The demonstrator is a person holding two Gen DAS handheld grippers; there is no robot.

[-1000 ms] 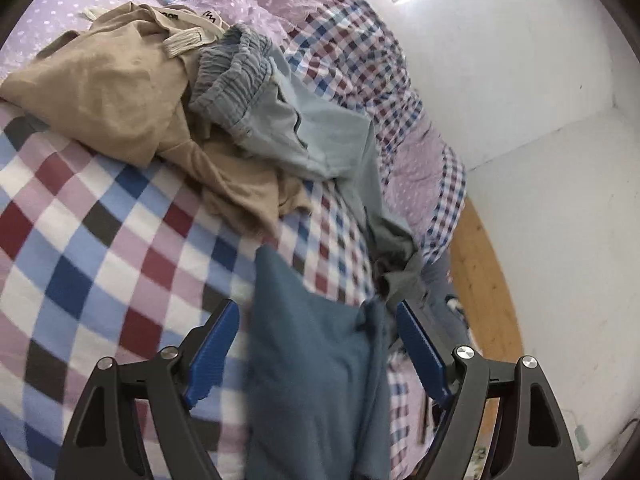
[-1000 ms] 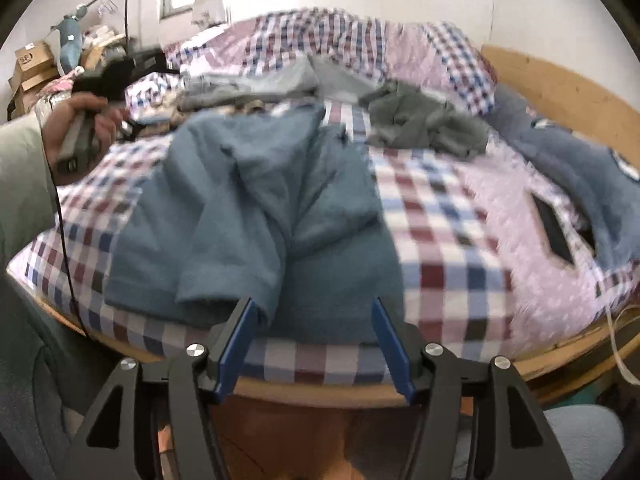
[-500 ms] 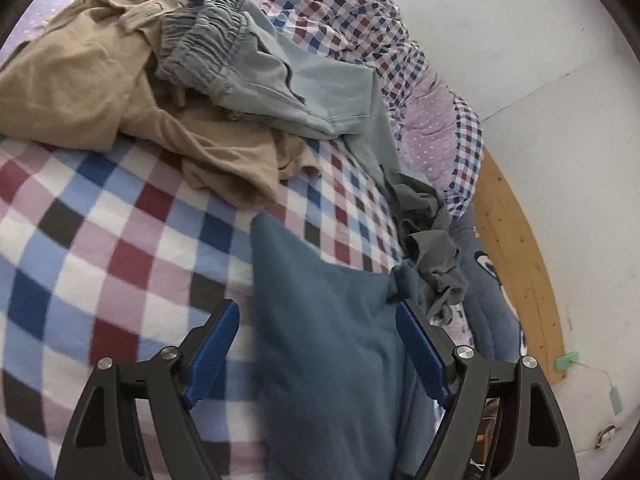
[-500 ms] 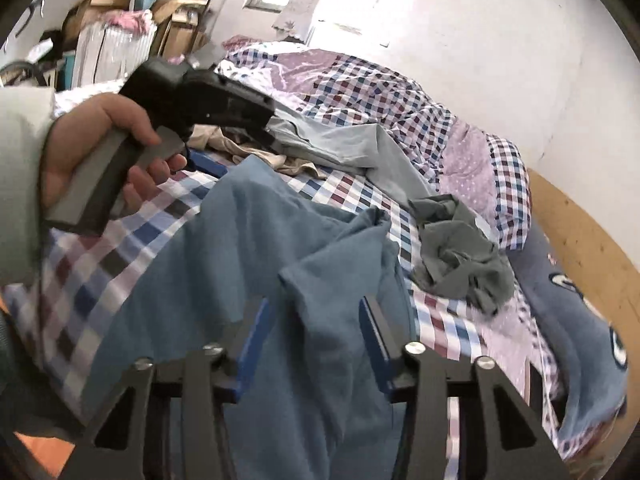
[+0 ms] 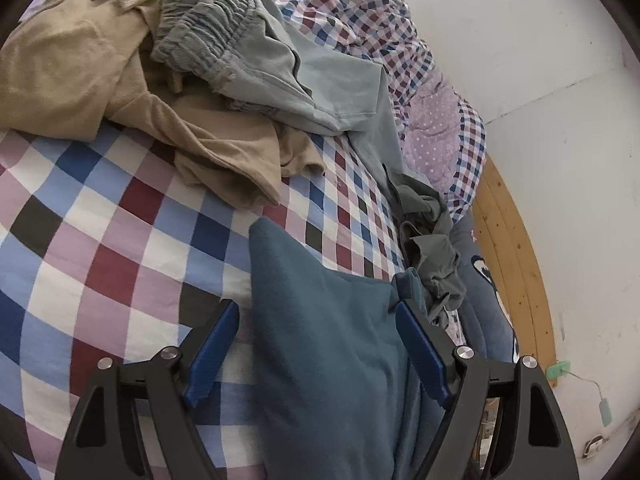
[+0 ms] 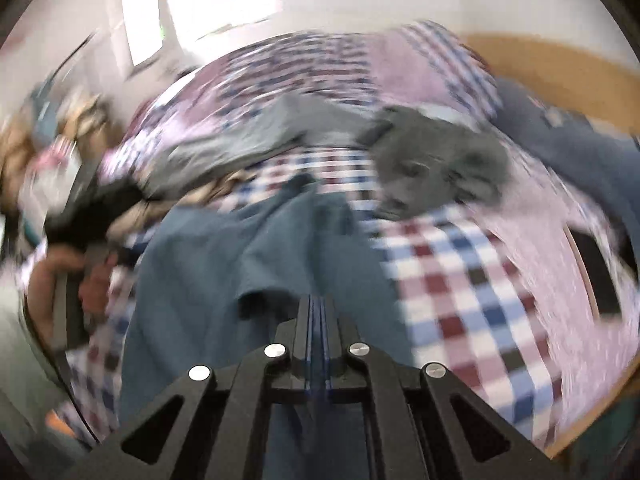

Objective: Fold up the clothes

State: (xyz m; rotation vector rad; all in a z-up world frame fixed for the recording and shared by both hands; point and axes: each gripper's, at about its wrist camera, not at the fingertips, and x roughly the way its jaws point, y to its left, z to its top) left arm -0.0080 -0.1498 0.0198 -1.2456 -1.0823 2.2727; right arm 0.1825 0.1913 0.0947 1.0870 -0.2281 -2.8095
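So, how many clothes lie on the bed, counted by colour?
Blue: 1, the shirt between the left gripper fingers, with the right gripper shut over it.
Tan: 1, a garment.
Light grey-blue: 1, trousers.
Dark grey: 1, a crumpled piece.
Total: 4 that I can tell apart.

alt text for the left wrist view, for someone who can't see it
The open left gripper hovers over a blue garment spread on a checked bedspread. Behind it lie a crumpled tan garment, grey-green elastic-waist trousers and a bunched dark grey garment, by a white wall.
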